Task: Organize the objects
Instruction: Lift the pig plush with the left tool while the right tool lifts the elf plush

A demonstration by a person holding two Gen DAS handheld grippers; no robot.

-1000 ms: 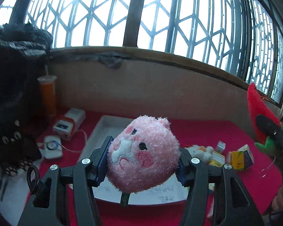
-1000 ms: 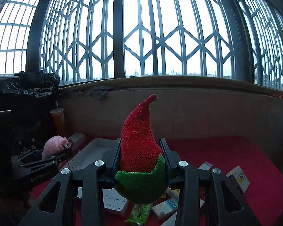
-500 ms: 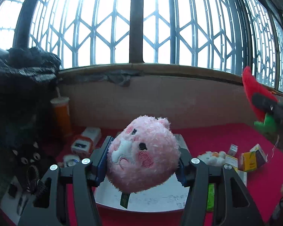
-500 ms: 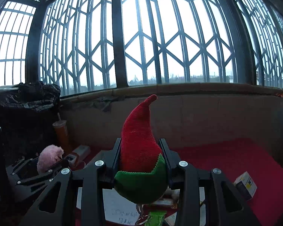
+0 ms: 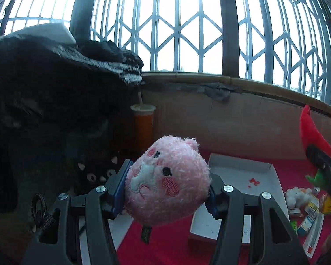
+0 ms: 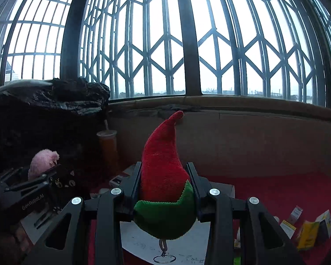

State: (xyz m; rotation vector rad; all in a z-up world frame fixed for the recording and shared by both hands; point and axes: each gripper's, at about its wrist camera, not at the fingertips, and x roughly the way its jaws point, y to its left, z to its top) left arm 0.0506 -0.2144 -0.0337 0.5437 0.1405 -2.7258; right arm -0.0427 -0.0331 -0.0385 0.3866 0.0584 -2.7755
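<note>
Left gripper (image 5: 166, 187) clamps a pink plush (image 5: 167, 181); right gripper (image 6: 164, 190) pinches a red chili plush (image 6: 163, 167) (chili, apparently).

A fluffy pink plush animal head (image 5: 167, 185) has a white snout, darker pink embroidered cheeks and small black eyes. A felt chili-shaped plush (image 6: 163, 176) is bright red above, with a green jagged-edged base. The cloth over the table (image 6: 275, 190) is deep red. A shallow cardboard box (image 5: 242, 167) is white inside, with a small red mark. A lidded plastic drink cup (image 5: 143, 128) is orange. Small cartons (image 6: 306, 231) are yellow and white. The window grille (image 6: 156, 44) makes a grey diamond lattice.
</note>
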